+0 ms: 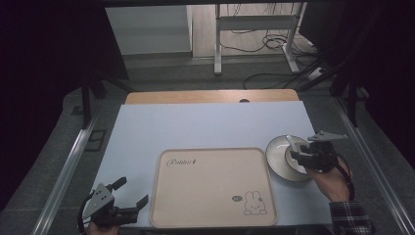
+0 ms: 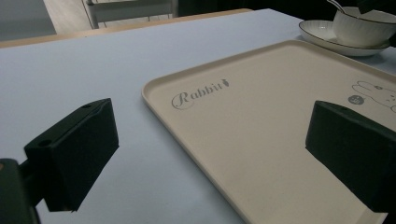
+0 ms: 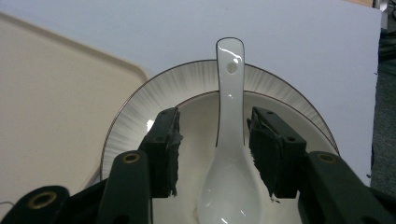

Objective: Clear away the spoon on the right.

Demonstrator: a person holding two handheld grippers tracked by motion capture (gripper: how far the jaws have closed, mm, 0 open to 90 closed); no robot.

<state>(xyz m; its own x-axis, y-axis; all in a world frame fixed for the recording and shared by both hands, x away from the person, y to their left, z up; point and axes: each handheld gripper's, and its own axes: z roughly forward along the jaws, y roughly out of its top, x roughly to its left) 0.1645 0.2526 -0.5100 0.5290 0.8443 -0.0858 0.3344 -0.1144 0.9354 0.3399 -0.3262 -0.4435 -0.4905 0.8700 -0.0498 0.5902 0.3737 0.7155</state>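
Observation:
A white ceramic spoon (image 3: 229, 121) lies in a white bowl (image 3: 198, 116), and its handle leans over the far rim. The bowl stands on a ribbed white plate (image 3: 140, 112) to the right of a beige rabbit-print tray (image 1: 210, 186). My right gripper (image 3: 215, 116) reaches down into the bowl with a jaw on each side of the spoon's handle. Small gaps remain, so it is open. From above, that right gripper (image 1: 297, 156) covers much of the plate (image 1: 275, 152). My left gripper (image 1: 131, 191) rests open at the tray's near left corner, nothing between its jaws.
A pale blue sheet (image 1: 205, 127) covers the table, with a wooden edge (image 1: 210, 96) at the back. Metal rails (image 1: 63, 176) run along both sides. A desk frame (image 1: 218, 44) and cables (image 1: 274, 44) lie on the floor beyond. The tray (image 2: 261, 121) is bare.

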